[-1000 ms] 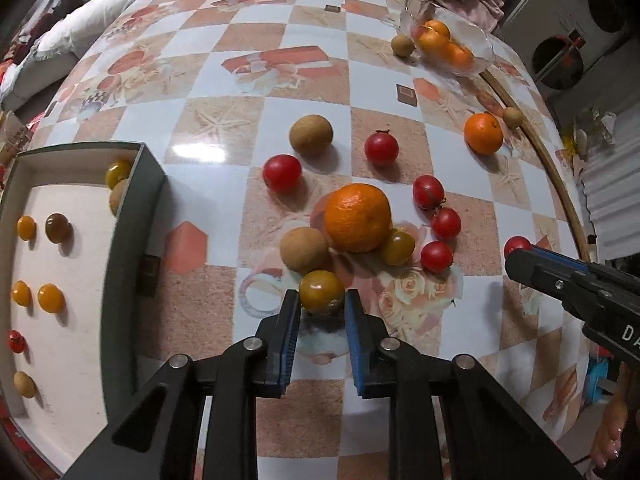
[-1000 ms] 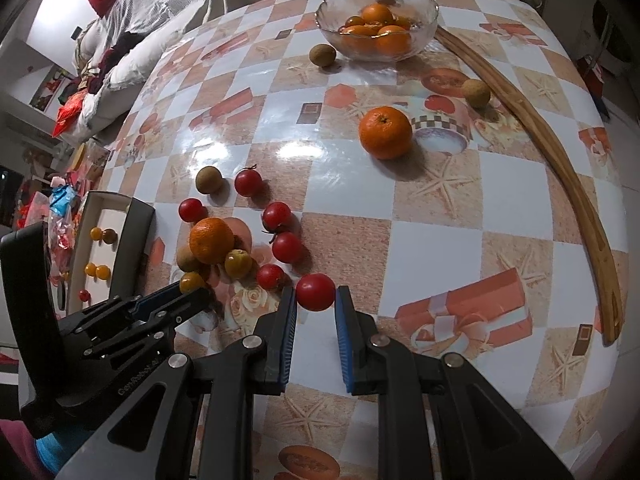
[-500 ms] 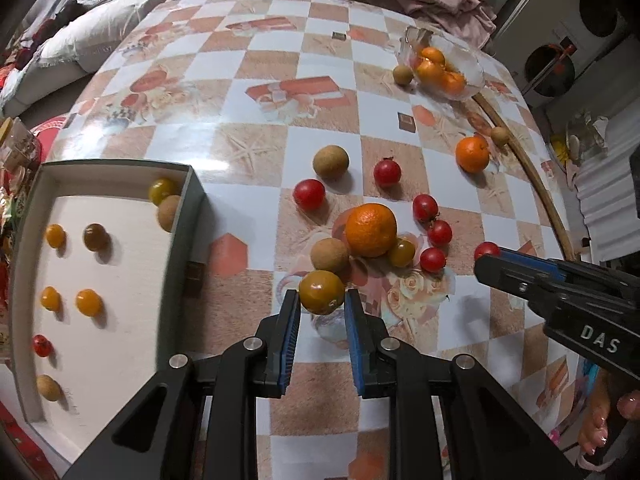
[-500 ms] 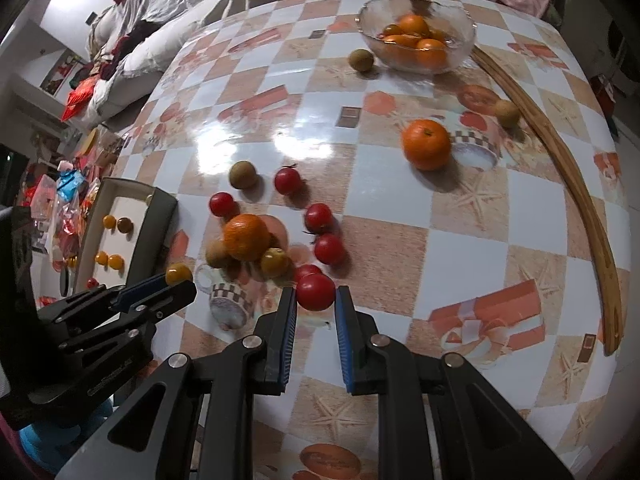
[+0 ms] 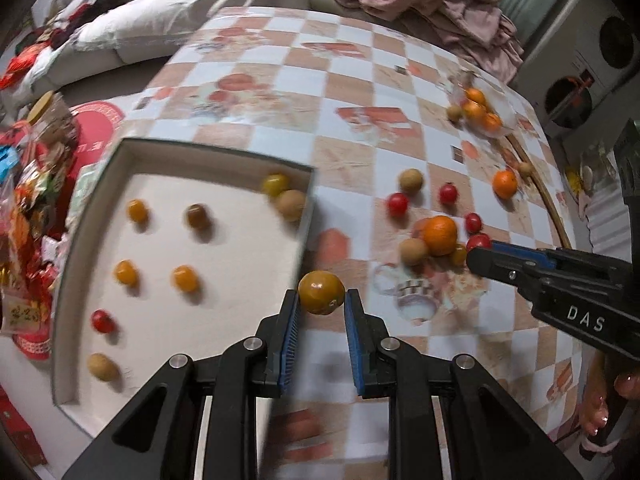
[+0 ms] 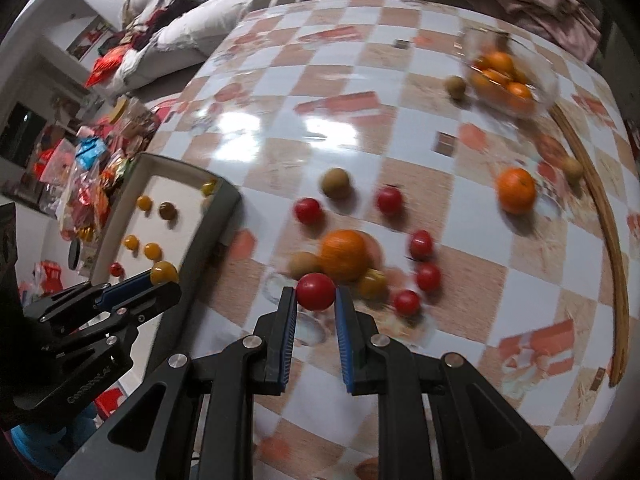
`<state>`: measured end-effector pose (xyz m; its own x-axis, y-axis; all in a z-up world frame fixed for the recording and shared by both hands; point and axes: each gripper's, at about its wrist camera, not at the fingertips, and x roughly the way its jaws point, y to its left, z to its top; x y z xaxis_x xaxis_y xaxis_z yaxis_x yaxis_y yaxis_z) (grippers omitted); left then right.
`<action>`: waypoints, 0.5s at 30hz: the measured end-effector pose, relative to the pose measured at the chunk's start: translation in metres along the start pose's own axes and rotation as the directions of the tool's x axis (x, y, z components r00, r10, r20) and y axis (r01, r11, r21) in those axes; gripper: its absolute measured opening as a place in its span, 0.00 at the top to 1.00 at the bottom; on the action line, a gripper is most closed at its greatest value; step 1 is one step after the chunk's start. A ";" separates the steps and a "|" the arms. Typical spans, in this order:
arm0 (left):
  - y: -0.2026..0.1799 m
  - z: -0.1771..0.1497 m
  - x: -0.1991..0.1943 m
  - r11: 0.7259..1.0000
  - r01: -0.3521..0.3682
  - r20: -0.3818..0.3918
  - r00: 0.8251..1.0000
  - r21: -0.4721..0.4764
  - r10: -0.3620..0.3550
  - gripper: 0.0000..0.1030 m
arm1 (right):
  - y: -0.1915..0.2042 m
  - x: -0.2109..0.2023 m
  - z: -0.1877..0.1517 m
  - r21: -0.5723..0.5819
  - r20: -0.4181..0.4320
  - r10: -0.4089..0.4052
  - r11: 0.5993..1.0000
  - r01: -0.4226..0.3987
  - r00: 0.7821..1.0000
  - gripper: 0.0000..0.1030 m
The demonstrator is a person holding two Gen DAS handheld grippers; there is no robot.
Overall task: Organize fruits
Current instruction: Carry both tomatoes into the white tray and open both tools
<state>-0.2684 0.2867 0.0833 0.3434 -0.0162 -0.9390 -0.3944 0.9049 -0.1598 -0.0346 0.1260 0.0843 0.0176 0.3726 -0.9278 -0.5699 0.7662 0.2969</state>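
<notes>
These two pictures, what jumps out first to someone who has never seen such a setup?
Each pair of black fingers grips a small fruit: the left gripper holds a yellow tomato at the edge of the tray, the right gripper holds a red tomato above the table. Oranges and tomatoes lie scattered beyond, and a glass bowl of oranges sits far right.

Amber-yellow tomato (image 5: pixel 321 293), round, glossy, clamped between blue pads above the tray's near edge. Red tomato (image 6: pixel 315 291), smooth, likewise clamped, above the table. Grey-rimmed white tray (image 5: pixel 184 147) holds small yellow, brown and red fruits, spaced apart. Large orange (image 6: pixel 345 255) sits amid loose red tomatoes.
</notes>
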 end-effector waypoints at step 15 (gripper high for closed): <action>0.095 -0.041 0.006 0.982 -0.106 -0.047 0.994 -0.153 0.100 0.77 | 0.103 0.040 0.025 -0.182 -0.072 0.073 0.980 -0.085 0.995 0.80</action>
<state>-0.3389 0.3556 0.0499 0.2621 0.0540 -0.9635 -0.5545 0.8256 -0.1046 -0.0722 0.2325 0.0830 -0.0834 0.3888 -0.9175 -0.7094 0.6235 0.3287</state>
